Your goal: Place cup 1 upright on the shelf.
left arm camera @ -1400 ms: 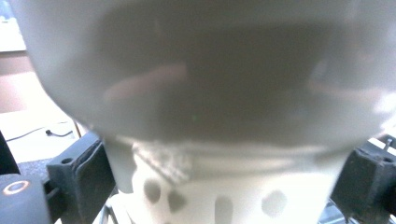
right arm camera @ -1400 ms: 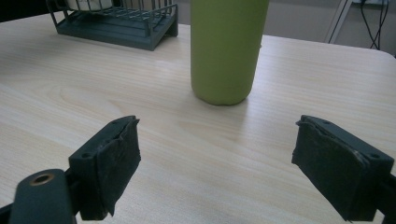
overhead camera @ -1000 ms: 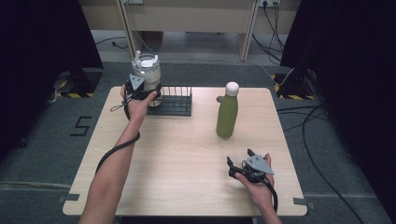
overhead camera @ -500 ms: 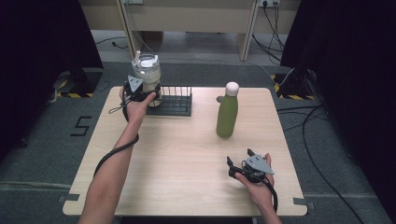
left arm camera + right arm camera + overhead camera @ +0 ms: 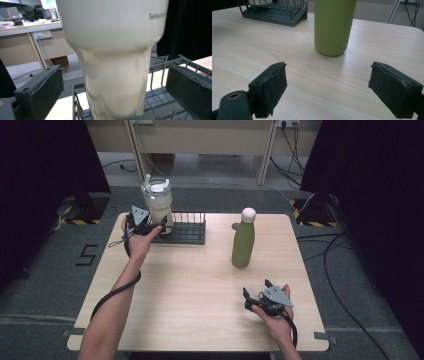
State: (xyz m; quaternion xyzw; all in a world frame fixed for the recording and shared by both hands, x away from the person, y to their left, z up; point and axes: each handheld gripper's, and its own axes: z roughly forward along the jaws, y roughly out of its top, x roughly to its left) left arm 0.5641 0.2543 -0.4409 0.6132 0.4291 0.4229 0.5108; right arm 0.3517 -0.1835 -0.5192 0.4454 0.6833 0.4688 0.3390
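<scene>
A cream tumbler (image 5: pixel 157 202) with a lid stands in the left end of a dark wire rack (image 5: pixel 187 232) at the table's back left. My left gripper (image 5: pixel 150 222) is at the tumbler's narrow base. In the left gripper view the tumbler (image 5: pixel 112 50) rises between the two black pads (image 5: pixel 42 90), which stand apart from it on either side, so the gripper is open. A green bottle (image 5: pixel 243 242) with a white cap stands upright right of centre. My right gripper (image 5: pixel 255 289) rests open near the front right, and in its own view it faces the green bottle (image 5: pixel 334 27) with bare wood between its jaws.
The wooden table (image 5: pixel 190 285) has free room across its middle and front left. The rack (image 5: pixel 274 11) lies beyond the bottle to the left in the right gripper view. Cables and desk legs stand on the floor behind the table.
</scene>
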